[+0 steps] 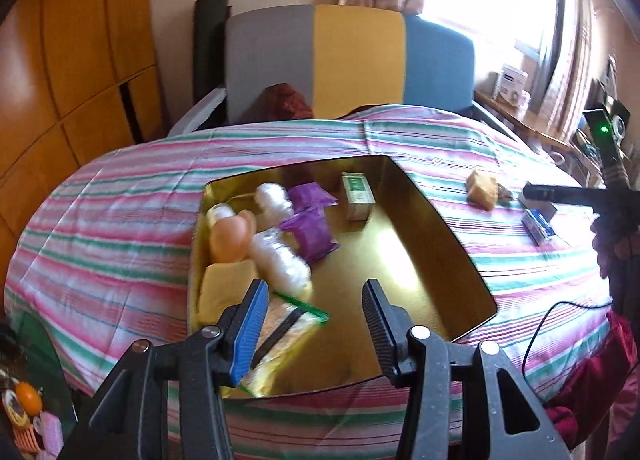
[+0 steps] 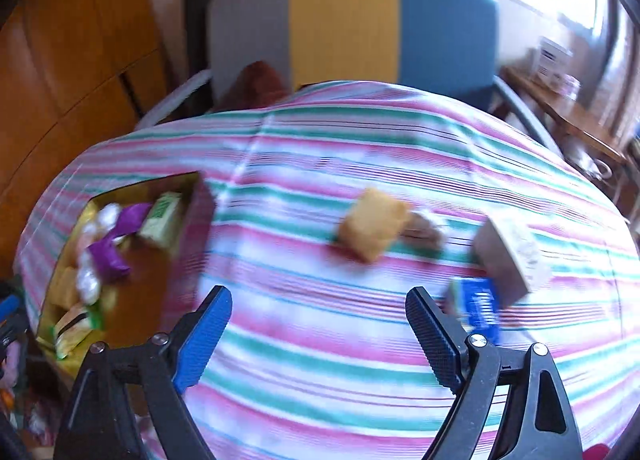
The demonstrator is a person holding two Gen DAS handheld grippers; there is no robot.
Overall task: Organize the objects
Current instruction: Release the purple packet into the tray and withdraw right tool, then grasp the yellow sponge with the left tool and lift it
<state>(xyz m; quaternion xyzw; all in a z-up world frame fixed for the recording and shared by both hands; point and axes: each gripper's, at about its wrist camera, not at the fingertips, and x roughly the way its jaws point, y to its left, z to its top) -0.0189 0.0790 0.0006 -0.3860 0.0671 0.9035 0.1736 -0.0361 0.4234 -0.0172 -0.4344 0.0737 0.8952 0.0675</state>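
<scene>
A gold tray [image 1: 420, 260] lies on the striped tablecloth [image 1: 120, 219]. It holds purple packets [image 1: 310, 227], white wrapped bundles [image 1: 280, 260], a green-white box [image 1: 358, 195], a peach bottle [image 1: 230, 236], a yellow sponge [image 1: 224, 292] and a clear zip bag [image 1: 280, 332]. My left gripper [image 1: 316, 324] is open and empty above the tray's near part. My right gripper [image 2: 318, 334] is open and empty above the cloth. Beyond it lie a yellow block [image 2: 374, 230], a grey-white box [image 2: 510, 256] and a blue packet [image 2: 478, 310]. The tray also shows in the right wrist view [image 2: 156, 284].
A grey, yellow and blue chair [image 1: 352, 59] stands behind the table. Wooden cabinets [image 1: 60, 59] stand at left. A side table [image 2: 568, 119] with small boxes stands at right by the window. A black cable [image 1: 560, 316] runs over the cloth's right edge.
</scene>
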